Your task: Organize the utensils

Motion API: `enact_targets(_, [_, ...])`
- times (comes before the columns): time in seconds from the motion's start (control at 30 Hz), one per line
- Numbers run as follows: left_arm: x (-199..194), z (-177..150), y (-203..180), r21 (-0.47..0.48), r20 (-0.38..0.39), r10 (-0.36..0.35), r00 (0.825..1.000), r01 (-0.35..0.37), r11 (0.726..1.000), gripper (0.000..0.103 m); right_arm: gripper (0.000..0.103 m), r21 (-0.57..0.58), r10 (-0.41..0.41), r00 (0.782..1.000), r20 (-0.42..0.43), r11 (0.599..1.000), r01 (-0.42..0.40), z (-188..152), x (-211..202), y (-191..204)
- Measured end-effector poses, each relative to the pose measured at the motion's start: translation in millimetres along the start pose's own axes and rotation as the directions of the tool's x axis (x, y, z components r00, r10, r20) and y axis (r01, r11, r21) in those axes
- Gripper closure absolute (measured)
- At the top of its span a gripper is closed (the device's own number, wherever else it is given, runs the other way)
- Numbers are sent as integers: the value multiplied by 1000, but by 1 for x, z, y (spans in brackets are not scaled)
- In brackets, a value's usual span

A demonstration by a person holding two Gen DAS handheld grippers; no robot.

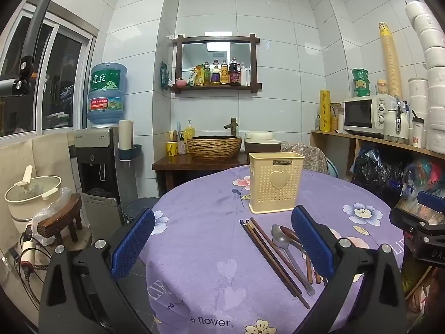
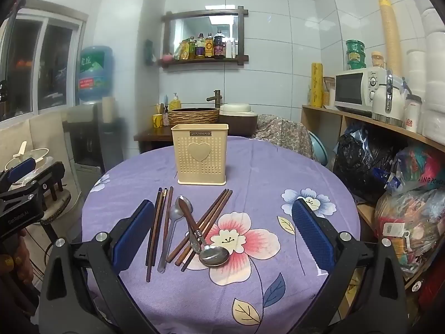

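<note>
A cream perforated utensil holder [image 1: 275, 183] [image 2: 201, 154] with a heart on its front stands upright on the round table. In front of it lie loose utensils: dark wooden chopsticks [image 1: 271, 256] [image 2: 157, 222], a second crossed chopstick bundle [image 2: 205, 225], a long metal spoon [image 1: 281, 239] [image 2: 172, 222], a brown-handled spoon [image 2: 189, 217] and a steel spoon [image 2: 214, 254] with its bowl nearest me. My left gripper [image 1: 222, 222] is open and empty, hovering left of the pile. My right gripper [image 2: 222, 214] is open and empty, hovering on the near side of the pile.
A purple floral cloth [image 2: 250, 167] covers the table. A wooden shelf with a microwave [image 2: 353, 90] and stuffed bags [image 2: 403, 217] stands right. A water dispenser [image 1: 105, 150], a pot [image 1: 30, 194] and a small stool [image 1: 61, 220] sit left. A basin [image 1: 214, 146] is behind.
</note>
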State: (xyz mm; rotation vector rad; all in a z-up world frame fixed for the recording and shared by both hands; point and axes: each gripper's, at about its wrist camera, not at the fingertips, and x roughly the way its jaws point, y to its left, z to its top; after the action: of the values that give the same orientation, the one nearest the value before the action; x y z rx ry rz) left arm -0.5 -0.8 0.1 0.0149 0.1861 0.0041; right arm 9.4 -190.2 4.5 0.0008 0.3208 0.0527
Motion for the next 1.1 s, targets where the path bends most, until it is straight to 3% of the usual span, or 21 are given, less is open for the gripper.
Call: enact_targets(1.1, [0, -1, -4, 7, -23, -3, 1000, 3, 1000, 5, 5, 10, -1, 1000, -7, 1000, 1, 2, -1, -1])
